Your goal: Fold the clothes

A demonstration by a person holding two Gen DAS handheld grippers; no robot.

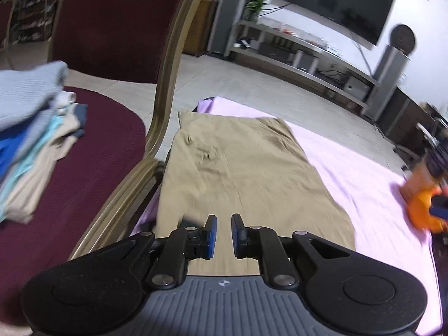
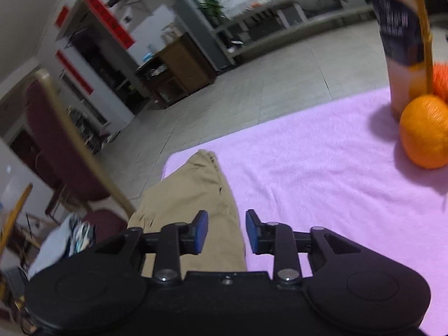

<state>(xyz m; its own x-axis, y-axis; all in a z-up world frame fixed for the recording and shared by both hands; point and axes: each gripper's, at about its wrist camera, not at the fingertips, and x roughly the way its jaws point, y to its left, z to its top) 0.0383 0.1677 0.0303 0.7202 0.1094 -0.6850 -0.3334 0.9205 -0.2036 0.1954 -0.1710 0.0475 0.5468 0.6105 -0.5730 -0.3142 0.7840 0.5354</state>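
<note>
A tan garment (image 1: pixel 240 173) lies flat on the pink cloth (image 1: pixel 372 193) that covers the table, its long side running away from me. My left gripper (image 1: pixel 223 236) hovers over the garment's near end, jaws slightly apart and empty. In the right wrist view the same tan garment (image 2: pixel 193 196) lies at the left of the pink cloth (image 2: pixel 322 168). My right gripper (image 2: pixel 226 232) is open and empty above the garment's right edge.
A maroon chair (image 1: pixel 92 145) stands left of the table with a stack of folded clothes (image 1: pixel 30 128) on its seat. An orange (image 2: pixel 424 131) and a tall carton (image 2: pixel 403 42) stand on the cloth at the far right. Tiled floor lies beyond.
</note>
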